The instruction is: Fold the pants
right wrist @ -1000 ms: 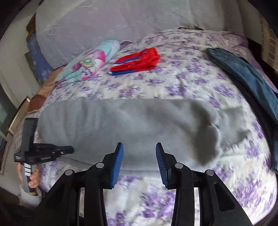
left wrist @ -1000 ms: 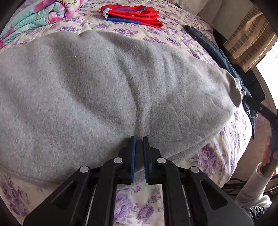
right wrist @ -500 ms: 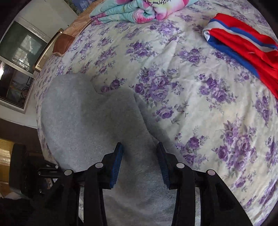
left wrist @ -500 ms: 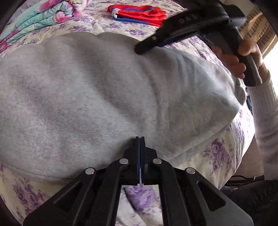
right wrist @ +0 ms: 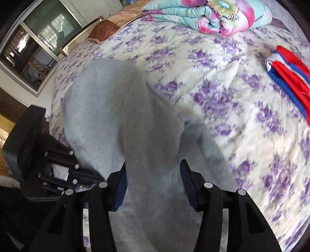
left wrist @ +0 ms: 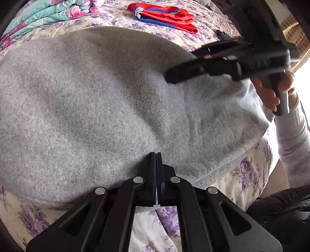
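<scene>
The grey pants lie flat across the flowered bed. My left gripper is shut on their near edge, with grey cloth pinched between the blue pads. My right gripper is open with its jaws wide apart over the grey pants, close above the cloth. In the left wrist view the right gripper hovers over the right part of the pants, held by a hand. The left gripper shows at the lower left of the right wrist view, at the pants' edge.
A folded red and blue garment lies further back on the bed. A rolled floral quilt lies at the head. A window and brown furniture stand past the bed's left side.
My left gripper has shut on the pants' near edge. My right gripper has swung in from the bed's side to above the pants and has come closer to the cloth, still open.
</scene>
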`<control>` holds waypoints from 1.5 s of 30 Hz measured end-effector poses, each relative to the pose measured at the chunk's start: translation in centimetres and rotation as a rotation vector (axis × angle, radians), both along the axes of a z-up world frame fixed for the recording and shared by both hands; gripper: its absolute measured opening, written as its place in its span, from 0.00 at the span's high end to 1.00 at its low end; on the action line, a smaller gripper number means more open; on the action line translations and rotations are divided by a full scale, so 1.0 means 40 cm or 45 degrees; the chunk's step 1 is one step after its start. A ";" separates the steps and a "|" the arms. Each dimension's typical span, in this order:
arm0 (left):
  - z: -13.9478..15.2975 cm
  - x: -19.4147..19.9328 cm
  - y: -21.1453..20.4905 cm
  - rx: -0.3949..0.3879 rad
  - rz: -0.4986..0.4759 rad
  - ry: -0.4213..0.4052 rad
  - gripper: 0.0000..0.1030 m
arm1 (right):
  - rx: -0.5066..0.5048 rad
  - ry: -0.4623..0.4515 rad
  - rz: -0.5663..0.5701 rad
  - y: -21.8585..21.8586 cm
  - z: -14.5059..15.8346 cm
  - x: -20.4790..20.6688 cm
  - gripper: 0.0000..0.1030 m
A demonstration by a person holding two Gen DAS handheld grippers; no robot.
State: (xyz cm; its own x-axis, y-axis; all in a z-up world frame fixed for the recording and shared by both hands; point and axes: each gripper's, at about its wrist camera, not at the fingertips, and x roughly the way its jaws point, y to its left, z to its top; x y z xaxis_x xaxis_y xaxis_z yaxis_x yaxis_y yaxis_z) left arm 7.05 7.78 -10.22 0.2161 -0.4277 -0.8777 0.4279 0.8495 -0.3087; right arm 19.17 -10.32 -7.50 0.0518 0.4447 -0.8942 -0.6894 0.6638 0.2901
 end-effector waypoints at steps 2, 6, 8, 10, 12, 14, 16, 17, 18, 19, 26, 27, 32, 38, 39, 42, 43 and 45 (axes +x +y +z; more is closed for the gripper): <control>0.001 0.000 -0.001 -0.001 0.002 -0.001 0.99 | 0.006 0.027 0.024 0.030 -0.015 0.043 0.48; 0.001 0.001 0.006 -0.021 0.001 -0.006 0.99 | 0.081 0.164 0.001 0.055 -0.039 0.099 0.51; -0.002 -0.003 0.020 -0.034 -0.007 -0.011 0.99 | 0.174 0.175 -0.003 0.042 -0.006 0.113 0.51; -0.002 -0.004 0.030 -0.041 -0.019 -0.016 0.99 | 0.269 0.207 -0.006 0.015 0.027 0.125 0.50; -0.002 -0.001 0.037 -0.045 -0.025 -0.015 0.99 | 0.307 0.224 -0.034 -0.008 0.040 0.136 0.50; 0.000 0.000 0.039 -0.042 -0.027 -0.018 0.99 | 0.324 0.223 -0.055 -0.020 0.045 0.140 0.56; 0.001 -0.001 0.041 -0.040 -0.025 -0.023 0.99 | 0.343 0.211 -0.090 -0.040 0.048 0.146 0.81; 0.001 0.000 0.037 -0.039 -0.023 -0.025 0.99 | 0.347 0.207 -0.113 -0.057 0.047 0.153 0.91; 0.001 0.000 0.037 -0.039 -0.021 -0.025 0.99 | 0.351 0.187 -0.150 -0.067 0.047 0.158 0.92; 0.001 0.001 0.036 -0.037 -0.019 -0.026 0.99 | 0.332 0.134 -0.197 -0.057 0.048 0.162 0.92; -0.001 0.002 0.010 0.006 -0.011 -0.044 0.99 | -0.077 -0.039 -0.267 0.032 -0.055 0.212 0.93; -0.003 0.005 0.010 0.000 -0.007 -0.040 0.99 | -0.112 0.003 -0.262 0.042 -0.105 0.222 0.90; 0.016 0.018 0.008 0.021 -0.006 -0.001 0.99 | -0.040 0.025 -0.302 0.008 -0.070 0.238 0.83; 0.179 0.075 -0.054 0.094 -0.031 -0.202 0.94 | -0.068 -0.337 -0.490 -0.140 0.123 0.134 0.58; 0.191 0.110 -0.060 0.061 -0.017 -0.184 0.88 | -0.072 -0.373 -0.513 -0.172 0.140 0.101 0.58; 0.168 0.234 -0.112 0.040 0.028 -0.131 0.76 | -0.109 -0.380 -0.624 -0.270 0.128 -0.010 0.80; 0.145 0.276 -0.135 0.027 0.024 -0.096 0.77 | -0.097 -0.358 -0.650 -0.294 0.114 -0.053 0.88; 0.087 0.335 -0.183 0.049 0.015 -0.033 0.92 | -0.073 -0.344 -0.675 -0.325 0.093 -0.157 0.89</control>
State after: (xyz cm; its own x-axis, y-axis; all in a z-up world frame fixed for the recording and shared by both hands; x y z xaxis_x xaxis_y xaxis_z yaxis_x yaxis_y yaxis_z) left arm 20.44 0.47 -6.75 0.2439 -0.3912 -0.8874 0.4249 0.8656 -0.2648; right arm 12.88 -23.33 -3.80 0.4822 0.2476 -0.8403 -0.3043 0.9468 0.1043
